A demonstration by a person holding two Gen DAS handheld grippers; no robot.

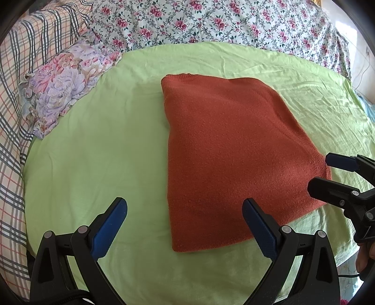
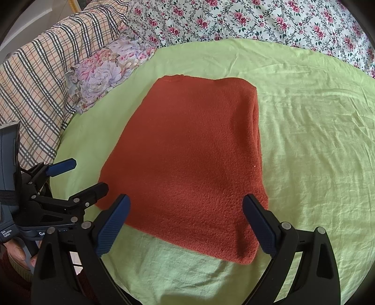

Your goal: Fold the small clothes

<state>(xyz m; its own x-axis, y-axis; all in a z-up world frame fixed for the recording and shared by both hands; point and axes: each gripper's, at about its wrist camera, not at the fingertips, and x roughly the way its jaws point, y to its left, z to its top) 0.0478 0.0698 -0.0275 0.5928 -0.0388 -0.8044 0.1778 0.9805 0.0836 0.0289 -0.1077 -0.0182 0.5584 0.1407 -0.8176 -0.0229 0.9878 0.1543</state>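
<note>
Far left: checked cotton quilt (image 1: 14, 122) bunched along the bed edge, a pastel floral ruffled cushion (image 1: 63, 86) beside it. Both well clear of the work area.

Left gripper (image 1: 185, 225): jaws wide, holding nothing, hovering over the light green cotton sheet (image 1: 98, 152) with its right finger over the near-left edge of the garment.

Centre: rust-orange knitted garment (image 2: 187, 150), already folded into a thick rectangular panel, lying flat on the green sheet, ribbed edge at the far end. Long sides look like folded edges; near hem lies closest to both grippers. Layers inside not visible.

Right gripper (image 2: 186, 224): also wide, empty, straddling the near-right corner of the garment.

Right and behind: more green sheet, wrinkled, then a white bedspread with pink rose print (image 2: 281, 21).

Judgement: next step is probably one more fold, near hem carried to the far ribbed edge.
- Pinch each near corner through all layers, not just the top one.
- Grip symmetrically, same depth in from the hem.
- Lift just enough to clear and move both grippers in parallel so the panel stays square.
- Knit is thick and springy: press the crease after landing.
- Risk: catching the sheet with the lower finger.
</note>
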